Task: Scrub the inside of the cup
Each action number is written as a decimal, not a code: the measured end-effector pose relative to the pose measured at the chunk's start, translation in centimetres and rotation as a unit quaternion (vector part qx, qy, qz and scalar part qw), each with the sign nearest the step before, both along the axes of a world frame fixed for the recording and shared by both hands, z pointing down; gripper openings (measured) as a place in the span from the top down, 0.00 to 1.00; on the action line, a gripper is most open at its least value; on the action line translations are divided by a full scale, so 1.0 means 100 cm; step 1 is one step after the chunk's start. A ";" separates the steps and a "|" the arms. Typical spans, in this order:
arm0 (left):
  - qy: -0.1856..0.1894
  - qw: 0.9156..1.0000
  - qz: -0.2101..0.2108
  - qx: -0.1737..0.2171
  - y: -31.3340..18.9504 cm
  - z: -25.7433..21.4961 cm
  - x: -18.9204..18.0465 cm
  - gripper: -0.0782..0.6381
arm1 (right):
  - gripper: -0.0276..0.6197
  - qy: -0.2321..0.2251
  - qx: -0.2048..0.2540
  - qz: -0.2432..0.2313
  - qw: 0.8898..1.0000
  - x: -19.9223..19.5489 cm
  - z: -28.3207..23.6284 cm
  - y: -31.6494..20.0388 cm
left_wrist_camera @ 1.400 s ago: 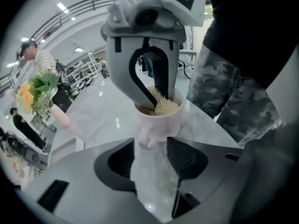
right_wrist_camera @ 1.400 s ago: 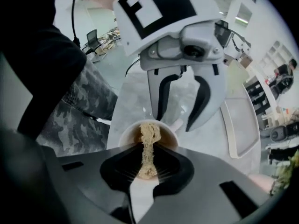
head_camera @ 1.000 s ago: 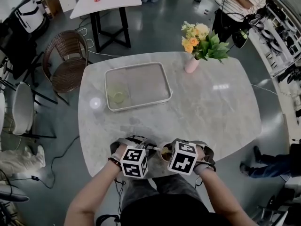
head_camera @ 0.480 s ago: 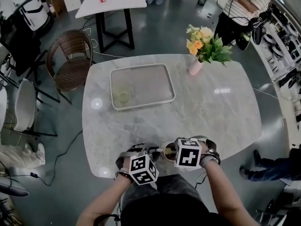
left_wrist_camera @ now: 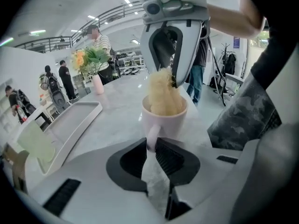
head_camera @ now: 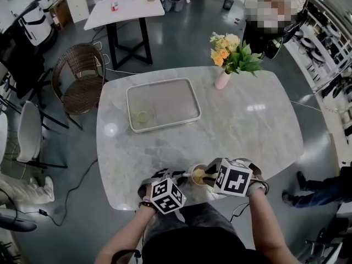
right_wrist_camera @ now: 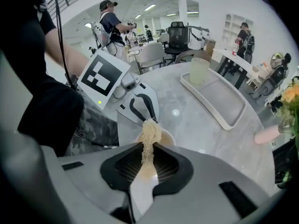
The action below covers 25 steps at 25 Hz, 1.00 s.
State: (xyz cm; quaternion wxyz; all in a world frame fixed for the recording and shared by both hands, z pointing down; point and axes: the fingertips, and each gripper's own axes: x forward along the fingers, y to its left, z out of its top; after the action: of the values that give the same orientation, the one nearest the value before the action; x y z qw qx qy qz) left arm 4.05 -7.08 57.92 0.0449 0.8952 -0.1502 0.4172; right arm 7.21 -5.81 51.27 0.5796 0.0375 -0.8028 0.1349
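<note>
A pale pink cup [left_wrist_camera: 164, 119] stands on the marble table near its front edge [head_camera: 199, 176]. My left gripper [left_wrist_camera: 152, 146] is shut on the cup's handle [left_wrist_camera: 150, 139], low and from the left [head_camera: 179, 176]. A yellowish fibrous scrubber [left_wrist_camera: 163, 96] fills the cup's mouth. My right gripper [right_wrist_camera: 148, 155] is shut on the scrubber [right_wrist_camera: 150, 133], reaching into the cup [right_wrist_camera: 166, 137] from the right [head_camera: 213, 176]. The inside of the cup is mostly hidden by the scrubber.
A white tray [head_camera: 163, 104] lies at the table's far left with a pale green cup [head_camera: 142, 116] on it. A pink vase of flowers [head_camera: 223, 78] stands at the far right. Chairs [head_camera: 82, 73] and a person [head_camera: 269, 15] are beyond the table.
The right gripper's cube has swung to the right of the cup and the left cube has dropped a little toward me. The cup has stayed near the front edge, and both grips have held.
</note>
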 end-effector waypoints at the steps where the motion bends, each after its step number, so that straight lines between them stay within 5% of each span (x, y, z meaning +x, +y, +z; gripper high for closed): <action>1: 0.004 1.000 0.002 0.000 0.000 0.000 0.000 0.79 | 0.86 -0.005 0.006 0.008 1.000 0.001 -0.004 0.000; 7: 0.026 1.000 -0.011 -0.003 -0.006 -0.005 -0.003 0.71 | 0.86 -0.049 0.055 0.072 0.995 0.007 -0.031 -0.005; 11: 0.050 0.998 -0.038 -0.016 -0.010 -0.014 -0.012 0.65 | 0.86 -0.100 0.100 0.131 0.981 0.009 -0.045 -0.008; 17: 0.062 0.994 -0.079 0.038 -0.005 -0.031 -0.031 0.65 | 0.86 -0.196 0.164 0.220 0.941 0.008 -0.067 -0.001; 25: 0.170 0.970 -0.163 0.061 0.006 -0.071 -0.040 0.86 | 0.86 -0.273 0.222 0.316 0.881 0.017 -0.075 0.034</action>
State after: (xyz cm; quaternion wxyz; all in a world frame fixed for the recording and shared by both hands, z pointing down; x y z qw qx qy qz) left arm 0.01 -6.46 50.86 0.0824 0.9172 -0.3099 0.2363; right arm 8.91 -2.45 43.72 0.2409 0.3788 -0.8834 0.1345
